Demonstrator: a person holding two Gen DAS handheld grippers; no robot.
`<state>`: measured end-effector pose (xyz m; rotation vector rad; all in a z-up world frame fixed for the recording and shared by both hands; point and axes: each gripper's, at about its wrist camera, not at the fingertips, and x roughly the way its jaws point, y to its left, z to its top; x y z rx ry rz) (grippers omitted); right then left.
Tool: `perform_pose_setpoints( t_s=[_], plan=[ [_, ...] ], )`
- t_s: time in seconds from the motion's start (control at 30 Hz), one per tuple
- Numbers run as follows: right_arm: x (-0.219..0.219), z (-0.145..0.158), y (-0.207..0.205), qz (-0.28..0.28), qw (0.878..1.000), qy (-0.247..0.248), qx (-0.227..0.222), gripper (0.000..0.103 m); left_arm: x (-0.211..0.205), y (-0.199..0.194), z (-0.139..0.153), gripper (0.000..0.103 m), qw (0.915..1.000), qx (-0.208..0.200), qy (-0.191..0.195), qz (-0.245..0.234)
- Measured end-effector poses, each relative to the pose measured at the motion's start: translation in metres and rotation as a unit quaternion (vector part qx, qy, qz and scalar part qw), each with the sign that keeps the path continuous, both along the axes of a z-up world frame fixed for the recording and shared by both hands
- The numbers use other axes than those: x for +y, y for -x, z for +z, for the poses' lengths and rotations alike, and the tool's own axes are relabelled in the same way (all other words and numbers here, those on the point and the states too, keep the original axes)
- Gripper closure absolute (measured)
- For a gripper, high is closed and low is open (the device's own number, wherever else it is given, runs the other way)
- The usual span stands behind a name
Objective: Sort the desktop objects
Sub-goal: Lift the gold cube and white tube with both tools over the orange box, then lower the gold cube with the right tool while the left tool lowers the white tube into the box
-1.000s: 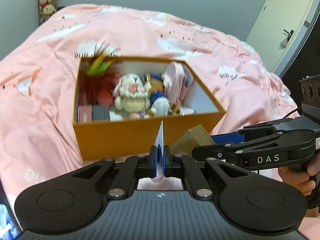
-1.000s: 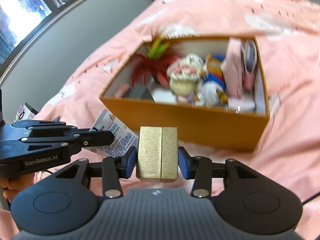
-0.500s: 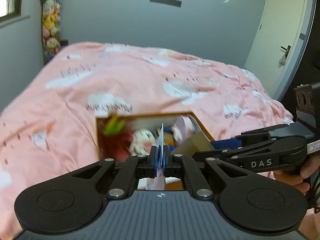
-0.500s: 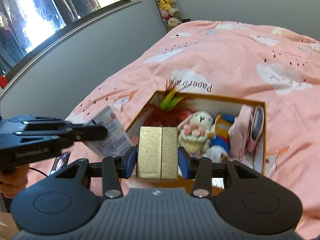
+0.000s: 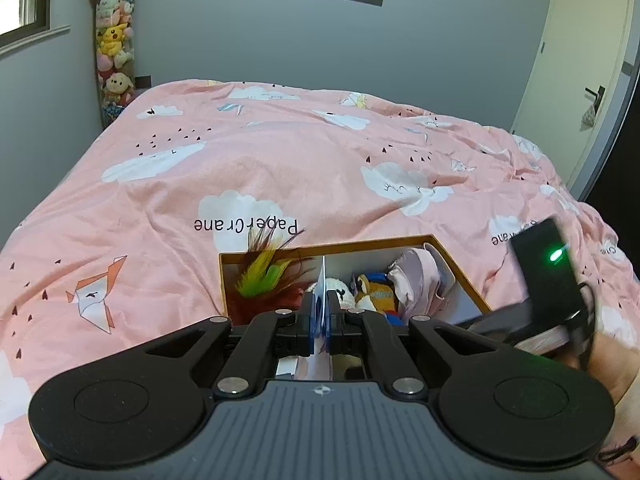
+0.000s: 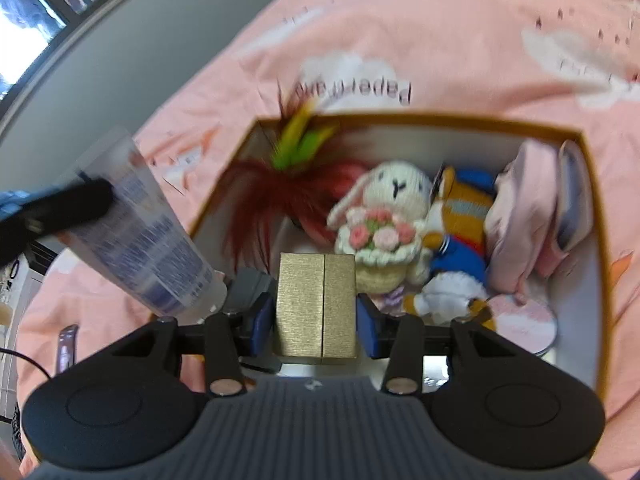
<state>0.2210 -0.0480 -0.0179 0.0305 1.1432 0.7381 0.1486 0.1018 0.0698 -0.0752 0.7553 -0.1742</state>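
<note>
You've got both claws loaded rn. The right gripper (image 6: 316, 316) is clamped on the gold box (image 6: 317, 304), blue pads flat on its two sides, box upright and sticking out ahead of the fingers. The left gripper (image 5: 319, 314) is pinched nearly flat on the crimped end of a white tube (image 6: 148, 240); from its own cam you only see a thin white edge btwn the pads, but the right cam shows the whole tube hanging at a slant over the left wall of the orange box (image 6: 596, 216).

That box sits on the pink duvet (image 5: 280, 168) and it's already crowded imo: red feather toy (image 6: 276, 184) back left, knitted bunny (image 6: 384, 216) in the middle, orange and blue plush (image 6: 460, 216) next to it, pink pouch (image 6: 524, 208) along the right wall. The only bare floor I can see is the near strip right under the gold box, so I'd drop it there, low, and let go only once the bottom touches. Don't release from up high or it'll tip onto the bunny.

One at a time tho. Tube and gold box are close together, so park the left hand while the right goes in.

Pose: both grippers tilt down toward the box, right one steeper and right over it. Right cam is blurry.
</note>
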Motion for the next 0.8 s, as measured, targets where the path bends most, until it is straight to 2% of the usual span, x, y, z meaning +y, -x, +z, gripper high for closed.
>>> perform_pose_setpoints(
  t_s=[0.43, 0.6, 0.8],
  plan=[
    [0.024, -0.044, -0.011, -0.006, 0.996, 0.024, 0.082, 0.056, 0.007, -0.018, -0.013, 0.099, 0.9999, 0.010, 0.010, 0.003],
    [0.020, -0.050, -0.015, -0.006, 0.989, -0.013, 0.144, 0.054, 0.007, -0.022, -0.018, 0.099, 0.9998, 0.016, 0.008, 0.001],
    [0.017, -0.053, -0.013, -0.003, 0.988, -0.019, 0.154, 0.054, 0.004, -0.025, -0.022, 0.099, 0.9996, 0.023, 0.018, -0.005]
  ],
)
